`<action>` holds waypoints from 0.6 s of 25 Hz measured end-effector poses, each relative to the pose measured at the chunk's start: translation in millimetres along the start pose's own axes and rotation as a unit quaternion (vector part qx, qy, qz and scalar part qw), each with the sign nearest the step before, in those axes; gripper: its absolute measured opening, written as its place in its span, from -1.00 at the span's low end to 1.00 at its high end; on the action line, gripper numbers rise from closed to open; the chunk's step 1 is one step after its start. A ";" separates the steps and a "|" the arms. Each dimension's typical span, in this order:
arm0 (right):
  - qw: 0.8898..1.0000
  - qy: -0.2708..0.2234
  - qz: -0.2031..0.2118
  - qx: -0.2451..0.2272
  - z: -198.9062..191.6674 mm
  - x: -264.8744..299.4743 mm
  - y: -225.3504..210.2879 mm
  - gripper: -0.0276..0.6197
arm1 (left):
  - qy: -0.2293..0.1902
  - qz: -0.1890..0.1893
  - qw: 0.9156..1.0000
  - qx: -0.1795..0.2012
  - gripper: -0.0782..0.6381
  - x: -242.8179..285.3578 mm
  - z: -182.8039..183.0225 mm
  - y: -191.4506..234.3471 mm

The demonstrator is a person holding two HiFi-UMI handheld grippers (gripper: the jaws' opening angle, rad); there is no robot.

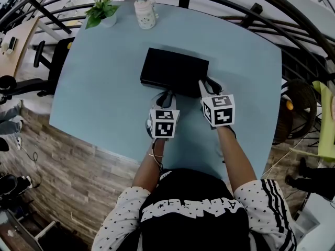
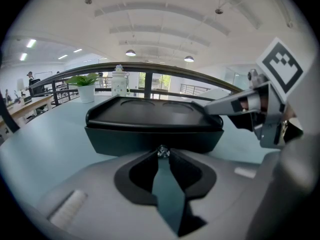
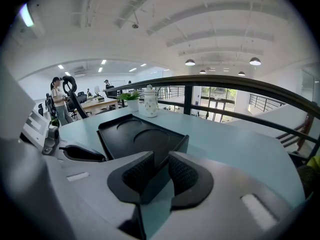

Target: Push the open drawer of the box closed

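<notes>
On the blue table (image 1: 99, 103), near its middle, a black box (image 1: 175, 71), near front looking flush. Against that front, the left gripper (image 1: 165, 95), tips pinched in on a small shiny knob (image 2: 161, 151). At the box's near right corner, the right gripper (image 1: 209, 82), pads a narrow gap apart, only table showing between.

- One black box (image 1: 174, 71) on one pale blue table (image 1: 94, 98) — two round recesses (image 3: 150, 143) in its lid.
- Two hand-held grippers, the left gripper (image 1: 165, 94) and the right gripper (image 1: 208, 82), each with one marker cube (image 1: 164, 123) — two cubes in all.
- One potted plant (image 1: 102, 10) and one white jar (image 1: 145, 13) at the table's far edge.
- Two ceiling lamps (image 3: 190, 62) side by side in the right gripper view.
- One black office chair (image 1: 49, 61) left of the table.
</notes>
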State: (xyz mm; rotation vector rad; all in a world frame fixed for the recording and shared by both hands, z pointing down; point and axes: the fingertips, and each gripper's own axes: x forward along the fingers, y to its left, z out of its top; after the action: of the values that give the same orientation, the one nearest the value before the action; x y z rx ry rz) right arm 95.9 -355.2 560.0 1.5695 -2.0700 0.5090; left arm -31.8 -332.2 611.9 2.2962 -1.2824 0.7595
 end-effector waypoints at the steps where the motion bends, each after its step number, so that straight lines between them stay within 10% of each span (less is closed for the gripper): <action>1: 1.000 0.001 0.000 0.000 -0.2 -0.4 -0.4 -0.68 | 0.000 0.000 1.000 -0.001 -0.78 0.3 0.1 -0.6; 15: 1.000 0.002 -0.003 -0.003 0.2 -0.2 -0.2 -0.69 | -0.003 -0.005 1.000 0.005 -0.78 6.3 5.7 0.9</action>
State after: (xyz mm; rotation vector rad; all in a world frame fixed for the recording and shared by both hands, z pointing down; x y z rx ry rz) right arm 96.1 -355.2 559.6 1.5697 -2.0614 0.5033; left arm -28.3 -340.1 611.6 2.3142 -1.2716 0.7578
